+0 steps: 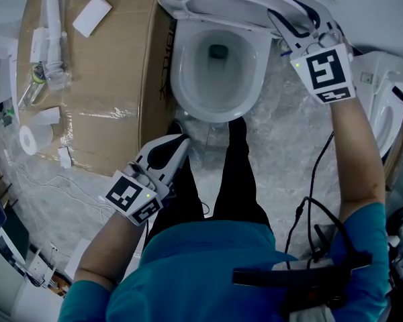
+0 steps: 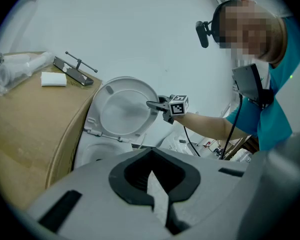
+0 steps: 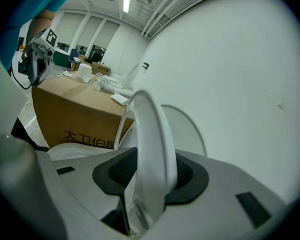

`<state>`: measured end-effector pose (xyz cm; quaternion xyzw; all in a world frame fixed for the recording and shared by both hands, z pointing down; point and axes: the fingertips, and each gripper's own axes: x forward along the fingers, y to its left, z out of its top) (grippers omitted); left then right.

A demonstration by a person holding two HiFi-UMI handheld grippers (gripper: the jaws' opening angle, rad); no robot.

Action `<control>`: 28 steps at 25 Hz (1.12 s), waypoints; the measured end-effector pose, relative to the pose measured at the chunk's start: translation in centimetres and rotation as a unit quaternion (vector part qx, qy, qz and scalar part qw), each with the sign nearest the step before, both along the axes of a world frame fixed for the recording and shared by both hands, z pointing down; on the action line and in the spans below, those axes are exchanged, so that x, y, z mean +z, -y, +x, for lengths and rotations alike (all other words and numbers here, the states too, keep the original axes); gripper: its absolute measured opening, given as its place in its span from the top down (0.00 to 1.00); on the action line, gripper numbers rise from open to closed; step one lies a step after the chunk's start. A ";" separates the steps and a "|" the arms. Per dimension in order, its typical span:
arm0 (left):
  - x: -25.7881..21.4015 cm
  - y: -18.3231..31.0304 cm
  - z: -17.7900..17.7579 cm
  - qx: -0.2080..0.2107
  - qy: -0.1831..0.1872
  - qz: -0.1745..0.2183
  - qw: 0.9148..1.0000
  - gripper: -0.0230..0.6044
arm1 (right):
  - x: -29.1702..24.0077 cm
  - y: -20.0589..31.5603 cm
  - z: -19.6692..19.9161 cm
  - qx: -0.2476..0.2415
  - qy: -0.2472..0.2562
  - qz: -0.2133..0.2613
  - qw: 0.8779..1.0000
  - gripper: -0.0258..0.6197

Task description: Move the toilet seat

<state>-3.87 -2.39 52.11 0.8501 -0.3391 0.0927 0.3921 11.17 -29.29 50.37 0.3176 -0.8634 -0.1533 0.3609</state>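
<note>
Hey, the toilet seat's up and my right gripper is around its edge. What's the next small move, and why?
Probably draw the right gripper straight back off the rim. The toilet seat already stands upright above the open bowl. In the right gripper view its edge sits between the jaws with a gap on one side, so they no longer seem clamped.

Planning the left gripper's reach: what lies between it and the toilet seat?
The open toilet bowl lies between the left gripper and the raised toilet seat, as the head view shows.
</note>
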 end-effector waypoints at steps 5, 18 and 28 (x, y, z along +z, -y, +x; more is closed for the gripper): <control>-0.2 0.0 0.0 -0.001 -0.001 0.001 1.000 0.98 | 0.0 1.3 0.3 0.024 -0.009 0.017 1.000 0.67; -0.4 0.0 -0.5 -0.007 -0.004 0.001 1.000 0.98 | 0.1 3.8 0.9 0.070 -0.037 0.050 0.996 0.63; -0.7 0.1 -1.1 -0.011 -0.004 0.002 1.000 0.98 | -0.7 6.0 1.6 0.115 -0.074 0.098 0.986 0.54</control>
